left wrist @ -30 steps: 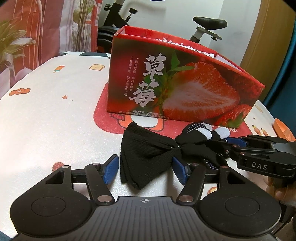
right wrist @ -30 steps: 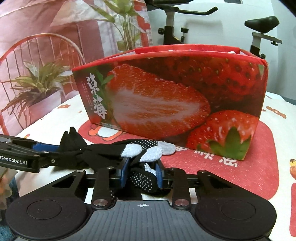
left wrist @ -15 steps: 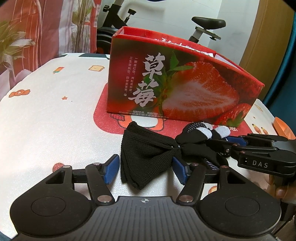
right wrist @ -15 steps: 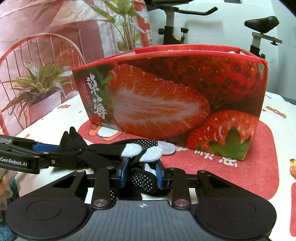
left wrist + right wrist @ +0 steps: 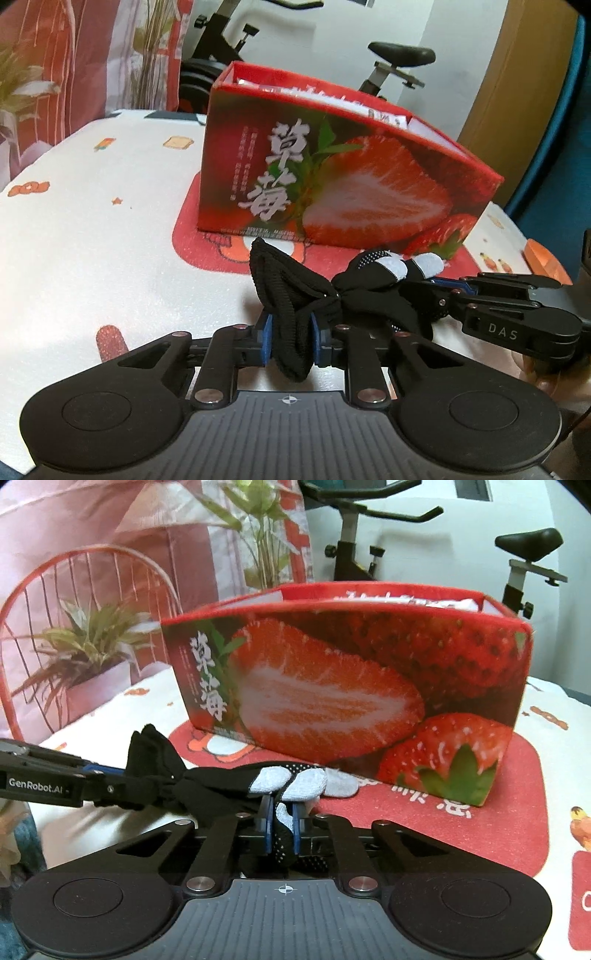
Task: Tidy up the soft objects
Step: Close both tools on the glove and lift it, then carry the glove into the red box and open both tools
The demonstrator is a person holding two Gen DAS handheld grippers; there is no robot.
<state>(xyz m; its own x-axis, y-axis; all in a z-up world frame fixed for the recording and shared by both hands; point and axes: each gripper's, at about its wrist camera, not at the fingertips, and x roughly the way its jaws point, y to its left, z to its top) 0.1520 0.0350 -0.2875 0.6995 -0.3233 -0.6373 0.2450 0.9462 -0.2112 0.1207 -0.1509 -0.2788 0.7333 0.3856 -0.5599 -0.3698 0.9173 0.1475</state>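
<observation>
A pair of black gloves with grey fingertips and white grip dots is stretched between my two grippers, just above the table. My left gripper is shut on the black cuff end. My right gripper is shut on the finger end. In the left wrist view the right gripper reaches in from the right. In the right wrist view the left gripper reaches in from the left. The open strawberry box stands just behind the gloves and also shows in the right wrist view.
The box sits on a red mat on a white patterned tablecloth. White items lie inside the box. An exercise bike and a plant stand beyond the table. An orange object lies at the right table edge.
My left gripper has closed from open onto the glove cuff. My right gripper has tightened on the finger end. The gloves have lifted slightly and both views sit higher, showing the box's inside.
</observation>
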